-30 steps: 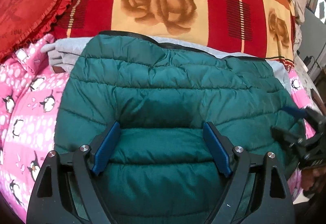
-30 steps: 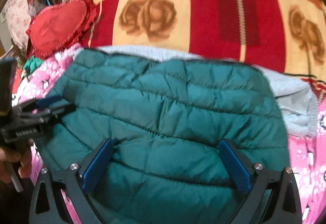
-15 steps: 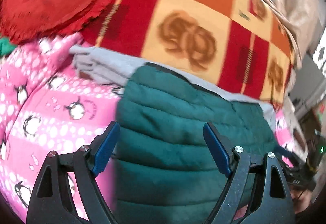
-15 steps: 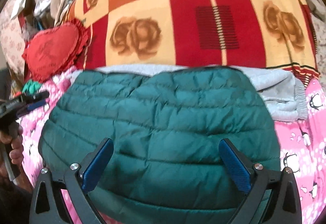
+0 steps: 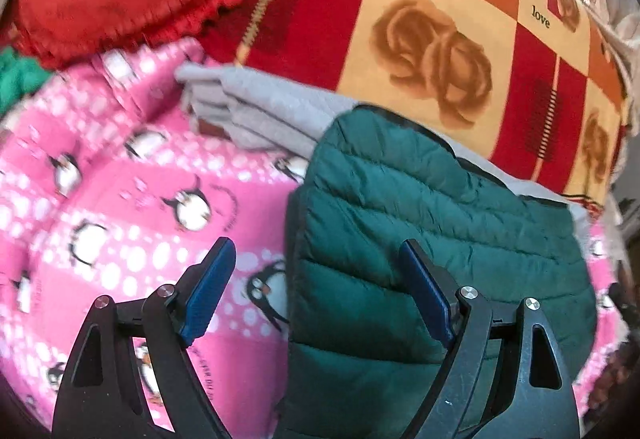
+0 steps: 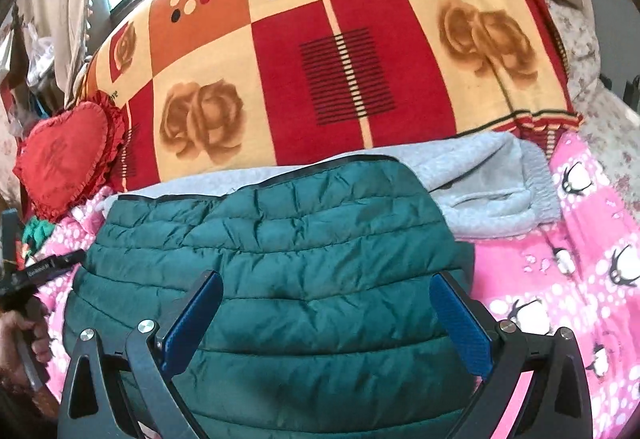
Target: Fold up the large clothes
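- Pink bedsheet [image 6: 592, 239] with penguin print covers the bed, and a red and cream rose blanket [image 6: 320, 59] lies behind it.
- The green quilted jacket [image 6: 280, 279] lies folded on the sheet, partly on top of a grey folded garment [image 6: 492, 191].
- A red heart-shaped pillow [image 6: 64, 163] rests at the far left, touching the blanket.
- The left gripper [image 5: 316, 287] hovers over the left edge of the jacket; its 2 blue pads [image 5: 208, 295] stand wide apart and hold nothing.
- The right gripper [image 6: 328, 323] is above the middle of the jacket, jaws also wide apart, nothing between them.
- The right view shows the left gripper at the left border, held in a hand [image 6: 28, 335].
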